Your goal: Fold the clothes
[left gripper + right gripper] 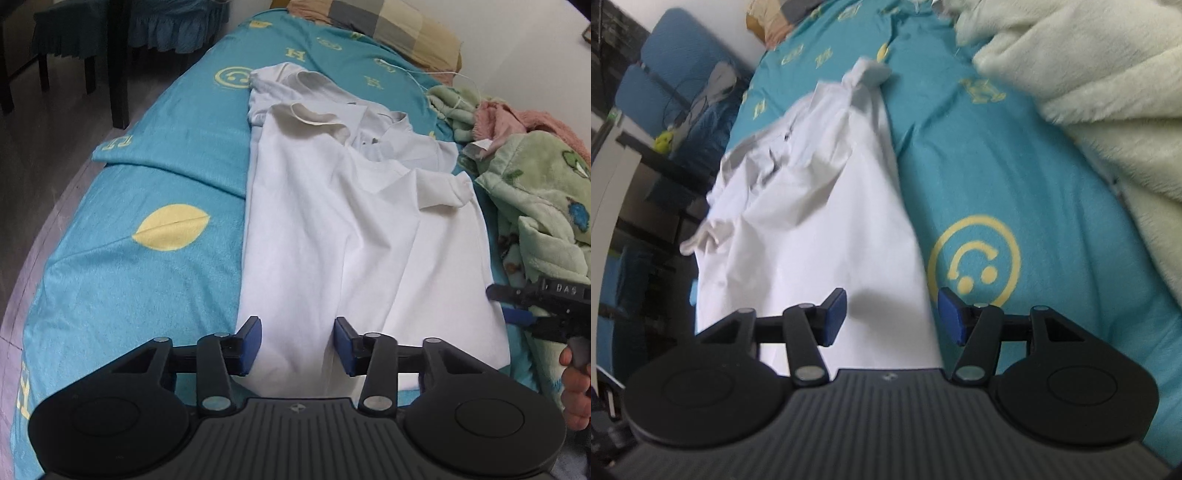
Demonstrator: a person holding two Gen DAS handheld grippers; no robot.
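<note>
A white T-shirt (332,229) lies lengthwise on the teal bedspread (129,258), collar at the far end, one sleeve folded in on the right. My left gripper (298,345) is open, its blue pads over the shirt's near hem, holding nothing. My right gripper (892,315) is open and empty over the shirt's (812,229) right edge; it also shows in the left wrist view (517,306) at the shirt's right side.
A green fleece blanket (535,192) and pink cloth (506,118) are heaped along the right of the bed. A checked pillow (388,26) lies at the head. Dark chairs (92,48) stand on the floor at left. The bed's left edge drops off.
</note>
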